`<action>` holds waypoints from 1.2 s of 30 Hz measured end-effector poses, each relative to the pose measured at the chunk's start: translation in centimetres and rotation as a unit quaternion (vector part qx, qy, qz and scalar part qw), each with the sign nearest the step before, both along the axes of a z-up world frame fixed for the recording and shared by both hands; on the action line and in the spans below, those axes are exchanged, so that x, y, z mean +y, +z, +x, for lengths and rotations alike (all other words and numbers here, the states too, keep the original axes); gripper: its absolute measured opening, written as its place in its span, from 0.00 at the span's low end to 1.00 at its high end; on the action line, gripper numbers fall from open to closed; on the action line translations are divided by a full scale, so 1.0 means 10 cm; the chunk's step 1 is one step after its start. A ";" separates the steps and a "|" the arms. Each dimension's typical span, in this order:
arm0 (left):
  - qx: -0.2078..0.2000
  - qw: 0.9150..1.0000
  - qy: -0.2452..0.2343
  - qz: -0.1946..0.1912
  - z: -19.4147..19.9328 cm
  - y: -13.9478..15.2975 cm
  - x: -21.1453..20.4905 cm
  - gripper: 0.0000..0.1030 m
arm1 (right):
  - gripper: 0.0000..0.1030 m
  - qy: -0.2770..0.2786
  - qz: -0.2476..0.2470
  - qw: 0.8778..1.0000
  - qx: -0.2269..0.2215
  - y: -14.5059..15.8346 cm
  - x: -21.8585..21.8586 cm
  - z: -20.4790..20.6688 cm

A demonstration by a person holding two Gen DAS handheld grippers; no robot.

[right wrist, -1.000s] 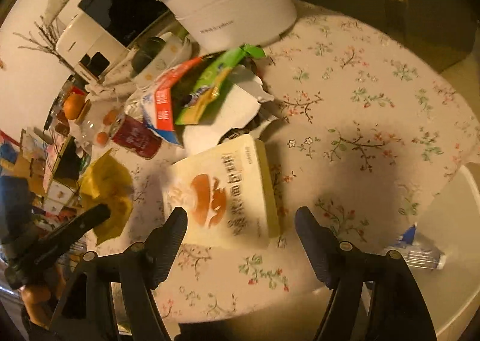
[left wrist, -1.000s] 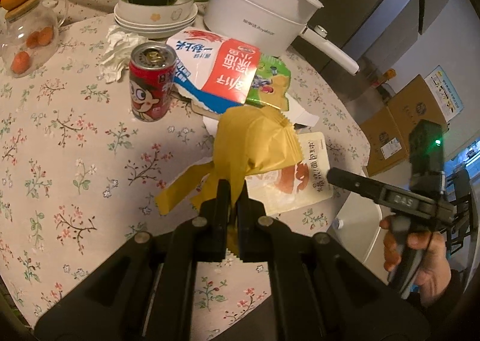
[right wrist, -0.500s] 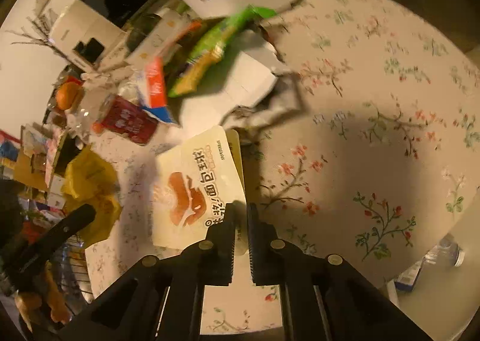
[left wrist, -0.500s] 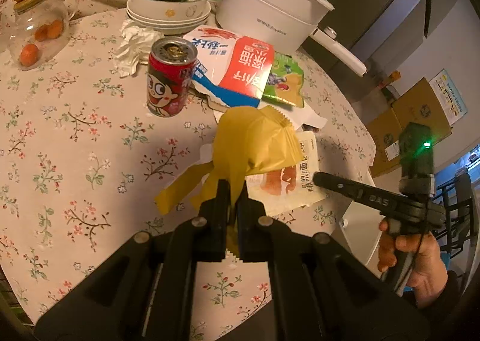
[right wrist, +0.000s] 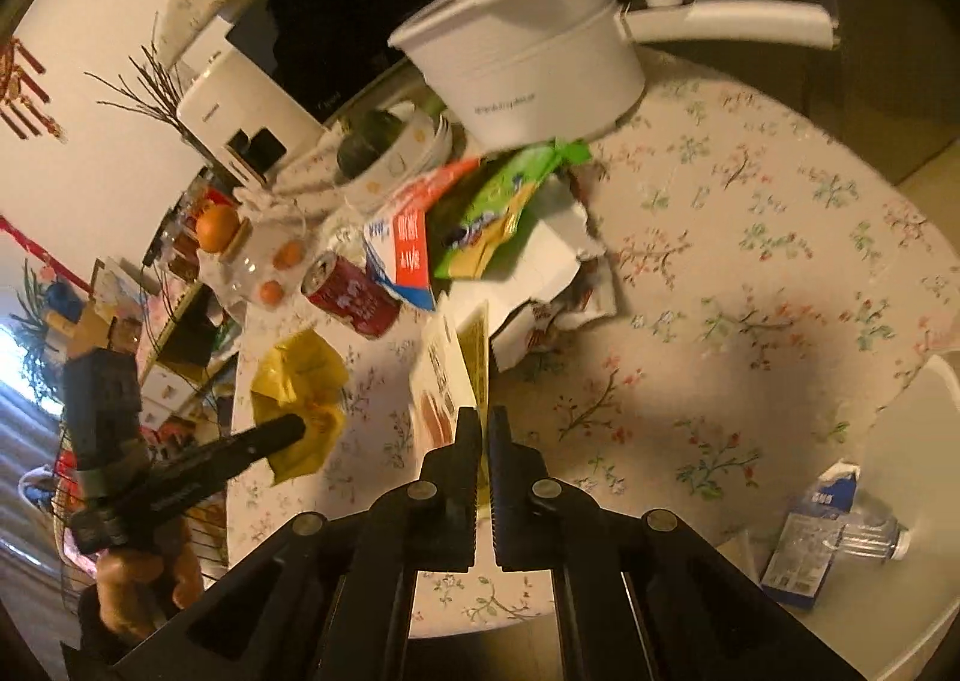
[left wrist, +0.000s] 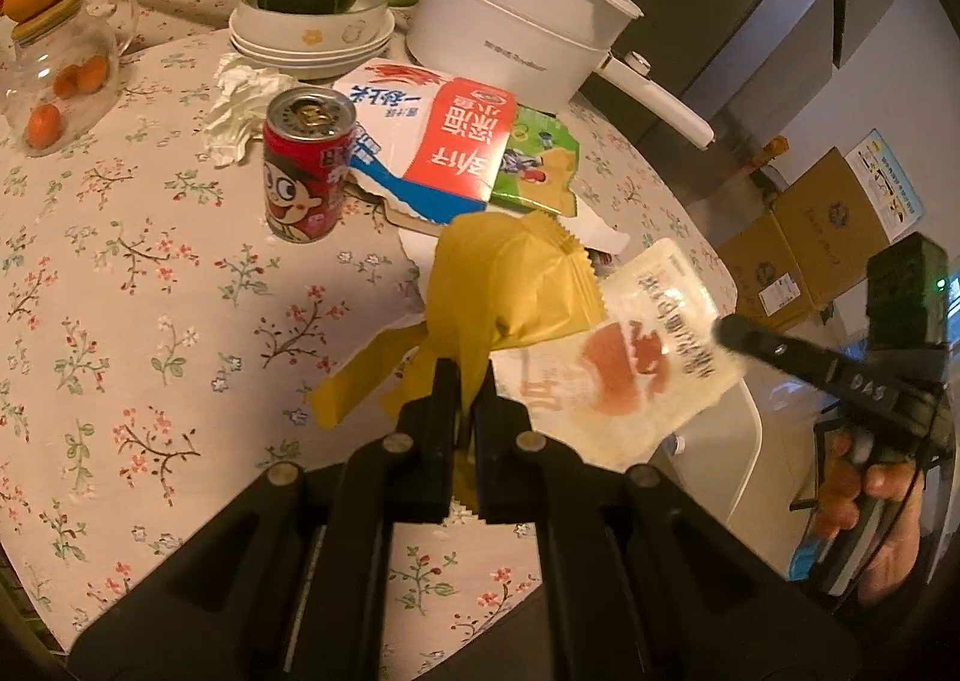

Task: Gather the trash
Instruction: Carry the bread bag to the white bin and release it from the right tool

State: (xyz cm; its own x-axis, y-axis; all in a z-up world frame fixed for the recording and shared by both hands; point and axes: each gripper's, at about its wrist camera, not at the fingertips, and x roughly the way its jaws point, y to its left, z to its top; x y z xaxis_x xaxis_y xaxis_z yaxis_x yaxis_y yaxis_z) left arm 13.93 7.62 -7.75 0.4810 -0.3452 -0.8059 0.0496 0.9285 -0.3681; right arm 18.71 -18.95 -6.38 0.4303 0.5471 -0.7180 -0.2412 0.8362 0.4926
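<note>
Left tongs (left wrist: 465, 381) clenched on crumpled yellow plastic wrapper (left wrist: 510, 285); right tongs (right wrist: 485, 429) grasp pale flat snack packet (right wrist: 447, 363), lower centre, above floral bench (left wrist: 150, 273)

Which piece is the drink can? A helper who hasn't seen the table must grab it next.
Start at the white pot; in front lies a heap of wrappers. The can stands upright at its left edge, beside the crumpled tissue. It alone is red metal, with a cartoon face.
</note>
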 end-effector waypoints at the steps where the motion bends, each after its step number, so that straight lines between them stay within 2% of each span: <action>1: 0.000 1.000 -0.001 0.000 0.00 0.00 -0.01 0.05 | 0.04 -0.003 0.002 1.000 -0.003 0.03 -0.04 -0.01; 11: 0.000 1.000 -0.008 0.003 0.01 0.00 -0.08 0.05 | 0.03 -0.052 -0.001 0.999 -0.013 0.16 -0.46 0.01; 16: -0.002 1.000 -0.015 0.001 0.02 0.02 -0.14 0.05 | 0.03 -0.066 -0.004 0.997 -0.039 0.34 -0.64 -0.06; 36: -0.005 0.998 -0.066 0.007 0.09 0.06 -0.74 0.05 | 0.03 -0.129 -0.036 0.988 -0.082 0.60 -1.47 -0.41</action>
State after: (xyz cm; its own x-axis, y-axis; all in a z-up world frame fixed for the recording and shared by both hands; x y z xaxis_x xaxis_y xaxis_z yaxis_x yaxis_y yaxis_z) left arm 14.80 0.19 -7.18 0.4404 -0.3952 -0.8061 0.1747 0.9185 -0.3549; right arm 14.62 -33.69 -0.38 0.6624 0.3548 -0.6598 -0.0882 0.9116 0.4016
